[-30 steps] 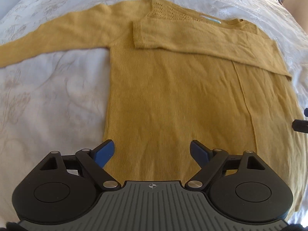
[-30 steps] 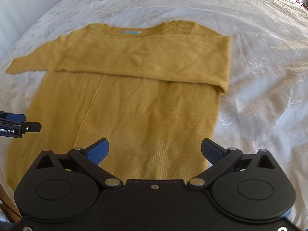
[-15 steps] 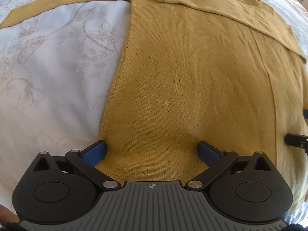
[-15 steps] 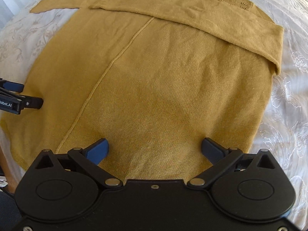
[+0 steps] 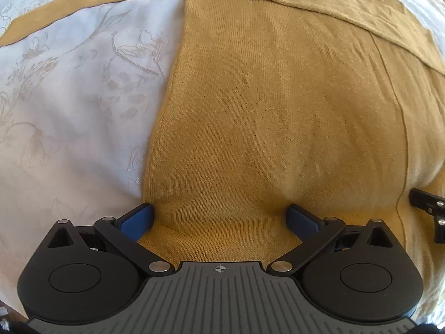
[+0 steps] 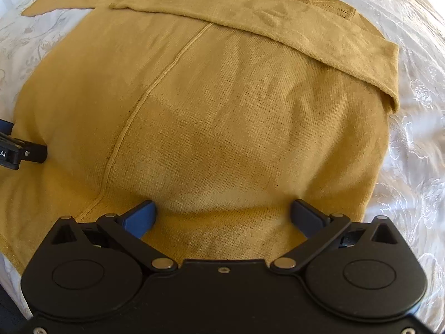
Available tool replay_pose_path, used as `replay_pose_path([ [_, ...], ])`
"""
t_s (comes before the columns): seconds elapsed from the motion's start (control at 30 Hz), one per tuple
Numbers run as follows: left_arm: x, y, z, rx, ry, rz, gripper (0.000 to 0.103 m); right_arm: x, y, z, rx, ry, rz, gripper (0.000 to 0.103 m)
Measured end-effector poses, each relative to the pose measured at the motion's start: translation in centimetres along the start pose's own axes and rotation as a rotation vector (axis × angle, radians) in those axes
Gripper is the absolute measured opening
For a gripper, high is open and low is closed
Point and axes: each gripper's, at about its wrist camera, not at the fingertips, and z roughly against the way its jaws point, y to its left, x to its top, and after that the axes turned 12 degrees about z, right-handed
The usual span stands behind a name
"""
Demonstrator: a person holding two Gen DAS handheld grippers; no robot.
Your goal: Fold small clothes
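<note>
I have the mustard sweater (image 5: 278,117) lying flat on the bed's white embroidered bedspread (image 5: 69,117), back up. One sleeve (image 6: 278,25) is already folded across the shoulders; the other sleeve (image 5: 91,0) lies stretched out, so that fold and the body folds are left, I judge. My left tongs (image 5: 221,218) have just been opening and stand wide over the hem near the side edge, pinching nothing. My right tongs (image 6: 224,215) gape equally over the hem, empty. The hem itself is hidden beneath both tools, and I cannot tell whether the pads touch the knit.
</note>
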Motion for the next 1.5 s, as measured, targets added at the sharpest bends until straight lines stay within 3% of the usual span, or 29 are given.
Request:
replay_pose_path([
  [0.07,0.2,0.2,0.9,-0.021,0.004,-0.009,0.099,0.0,0.4,0.2,-0.013,0.008,-0.015,0.103],
  [0.17,1.0,1.7,3.6,-0.061,-0.075,-0.052,0.077,0.9,-0.1,0.8,-0.039,0.044,-0.074,0.103],
  [0.3,3.8,6.9,7.1,-0.103,-0.233,-0.039,0.077,2.6,0.4,1.5,-0.130,0.069,-0.196,0.100],
  [0.47,10.2,16.9,7.4,-0.086,-0.335,0.165,0.077,5.0,0.4,3.7,-0.222,0.018,-0.403,0.100],
  [0.6,16.0,24.2,5.7,-0.074,-0.362,0.341,0.075,6.9,1.1,4.8,-0.202,-0.032,-0.528,0.100],
  [0.77,20.7,30.8,3.2,-0.022,-0.383,0.509,0.075,10.7,1.4,4.9,-0.142,-0.067,-0.600,0.100],
  [0.93,23.7,33.5,0.0,-0.001,-0.348,0.540,0.075,14.0,2.0,3.9,-0.096,-0.071,-0.593,0.100],
  [1.1,25.2,33.9,-1.8,-0.017,-0.385,0.535,0.075,16.6,2.2,3.1,-0.056,-0.079,-0.569,0.100],
  [1.13,25.1,34.0,-1.8,-0.026,-0.405,0.545,0.072,16.9,2.2,3.0,-0.052,-0.081,-0.565,0.100],
  [1.2,25.1,34.3,-1.8,-0.031,-0.443,0.571,0.033,17.2,2.4,3.0,-0.042,-0.086,-0.551,0.100],
  [1.23,25.1,34.5,-1.7,-0.052,-0.438,0.583,0.006,17.3,2.4,3.0,-0.038,-0.088,-0.547,0.100],
  [1.27,25.0,34.8,-1.6,-0.095,-0.429,0.610,0.006,17.2,2.5,3.1,-0.032,-0.092,-0.544,0.100],
  [1.33,25.0,34.9,-0.7,-0.112,-0.438,0.657,0.006,16.9,2.5,3.3,-0.018,-0.099,-0.547,0.100],
  [1.5,25.0,31.8,4.0,-0.173,-0.517,0.571,0.006,15.2,2.2,4.1,0.002,-0.117,-0.568,0.100],
])
